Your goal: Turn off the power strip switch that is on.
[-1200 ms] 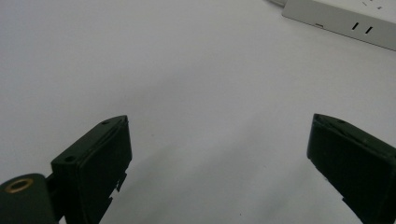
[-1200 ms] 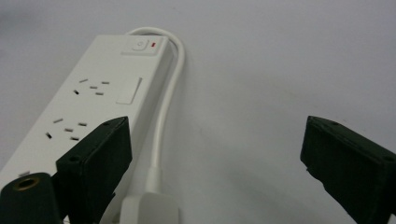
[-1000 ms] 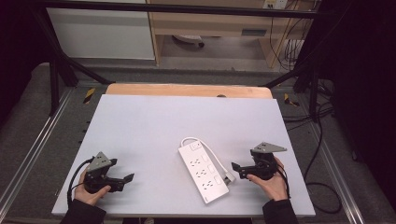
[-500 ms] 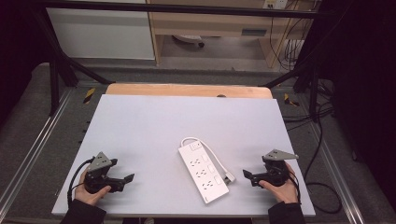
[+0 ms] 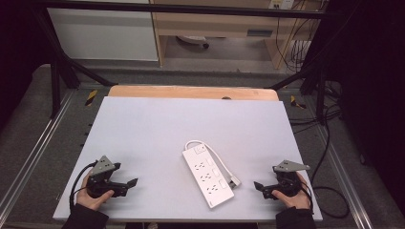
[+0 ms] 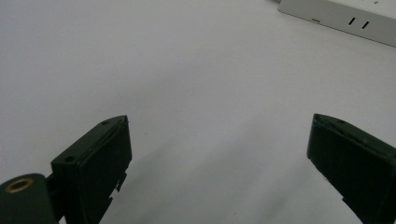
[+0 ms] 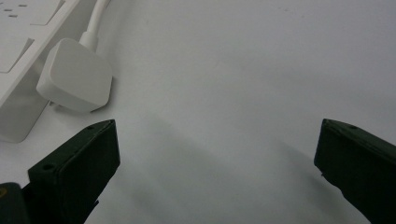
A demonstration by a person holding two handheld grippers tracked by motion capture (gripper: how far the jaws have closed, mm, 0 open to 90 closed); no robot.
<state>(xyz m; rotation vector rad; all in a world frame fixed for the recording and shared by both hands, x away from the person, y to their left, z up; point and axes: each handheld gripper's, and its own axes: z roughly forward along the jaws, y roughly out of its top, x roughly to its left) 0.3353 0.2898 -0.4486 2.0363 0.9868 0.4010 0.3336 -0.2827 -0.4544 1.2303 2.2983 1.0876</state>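
Note:
A white power strip point(image 5: 208, 173) lies slanted on the grey table point(image 5: 191, 129), front of centre, its cable point(image 5: 217, 155) looped along its right side to a white plug point(image 5: 235, 182). My left gripper point(image 5: 130, 182) rests at the front left, open, jaws empty and pointing right toward the strip. My right gripper point(image 5: 258, 187) sits at the front right, open, pointing left at the plug. In the right gripper view the plug point(image 7: 74, 81) lies just beyond the left jaw, beside the strip point(image 7: 23, 51). The left gripper view catches the strip's edge point(image 6: 341, 18) far off.
A wooden strip point(image 5: 191, 92) borders the table's far edge. Black frame posts and metal rails run along both sides. Cables point(image 5: 329, 143) hang on the floor to the right. Bare table surface spreads behind and left of the power strip.
My right gripper has drawn back toward the table's front right corner, away from the plug. The left gripper and the power strip have stayed put.

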